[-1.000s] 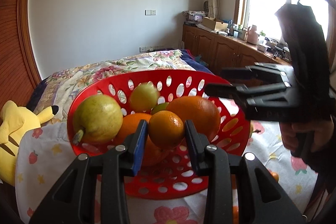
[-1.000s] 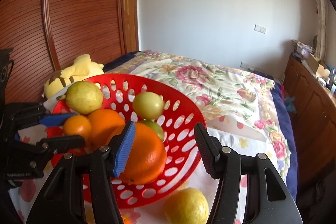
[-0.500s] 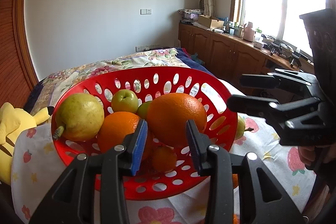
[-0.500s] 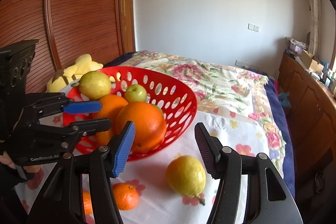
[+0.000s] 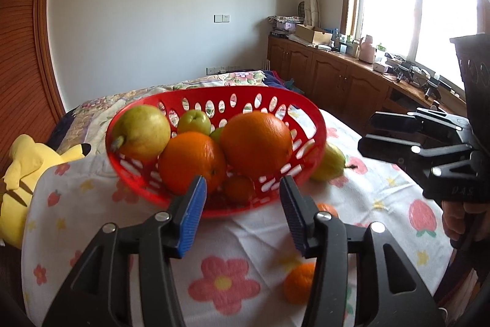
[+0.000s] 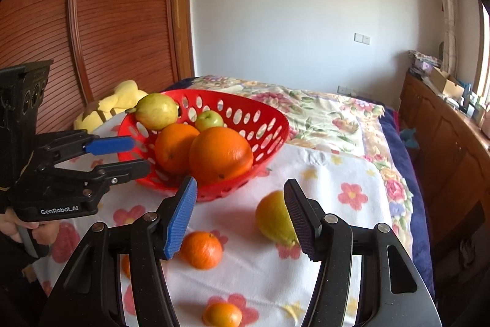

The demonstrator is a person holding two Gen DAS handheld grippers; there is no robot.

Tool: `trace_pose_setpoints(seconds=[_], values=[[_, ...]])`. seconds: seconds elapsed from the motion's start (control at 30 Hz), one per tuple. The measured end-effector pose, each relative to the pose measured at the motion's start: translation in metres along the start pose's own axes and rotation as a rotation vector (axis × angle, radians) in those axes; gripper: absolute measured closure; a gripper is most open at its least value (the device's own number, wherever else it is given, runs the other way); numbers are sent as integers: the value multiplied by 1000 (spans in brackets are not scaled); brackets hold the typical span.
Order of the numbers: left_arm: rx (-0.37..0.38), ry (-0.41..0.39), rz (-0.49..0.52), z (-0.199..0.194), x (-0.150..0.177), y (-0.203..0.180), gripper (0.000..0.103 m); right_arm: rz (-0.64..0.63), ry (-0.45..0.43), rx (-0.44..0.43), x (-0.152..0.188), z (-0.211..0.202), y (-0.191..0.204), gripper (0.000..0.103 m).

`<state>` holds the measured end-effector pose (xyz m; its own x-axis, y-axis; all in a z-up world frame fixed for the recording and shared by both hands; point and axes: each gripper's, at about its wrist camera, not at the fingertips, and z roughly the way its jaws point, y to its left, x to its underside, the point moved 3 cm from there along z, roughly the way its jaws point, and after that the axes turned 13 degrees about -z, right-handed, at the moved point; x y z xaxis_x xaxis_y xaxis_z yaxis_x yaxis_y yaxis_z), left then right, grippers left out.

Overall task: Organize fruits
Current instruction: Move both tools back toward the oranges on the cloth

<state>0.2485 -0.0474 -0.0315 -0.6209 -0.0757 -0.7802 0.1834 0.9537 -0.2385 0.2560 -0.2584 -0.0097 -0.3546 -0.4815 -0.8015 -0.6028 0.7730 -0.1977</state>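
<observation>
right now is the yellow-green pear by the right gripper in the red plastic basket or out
Out. The yellow-green pear lies on the flowered white cloth, outside the red plastic basket, beside the open right gripper.

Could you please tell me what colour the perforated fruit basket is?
The basket is bright red, clearest in the right wrist view.

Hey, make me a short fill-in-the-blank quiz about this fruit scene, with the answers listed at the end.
1. The basket holding the fruit is colored ____.
2. The left hand-held gripper and the right hand-held gripper both have their jaws ____.
3. The large pear rests ____ the basket, at its rim.
4. The yellow-green pear on the cloth lies ____ the basket.

Answers: red; open; inside; outside
</observation>
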Motion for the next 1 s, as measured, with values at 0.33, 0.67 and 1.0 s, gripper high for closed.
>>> trace_pose_setpoints(seconds=[0.33,0.67,1.0], values=[[6,14,7,-22,41,-6,49,66,27,8,37,-20,14,42],[11,53,-1,-21,67,-9,49,113,84,-8,78,-14,35,42],[7,94,12,-15,82,-11,49,149,123,-20,94,-5,38,43]])
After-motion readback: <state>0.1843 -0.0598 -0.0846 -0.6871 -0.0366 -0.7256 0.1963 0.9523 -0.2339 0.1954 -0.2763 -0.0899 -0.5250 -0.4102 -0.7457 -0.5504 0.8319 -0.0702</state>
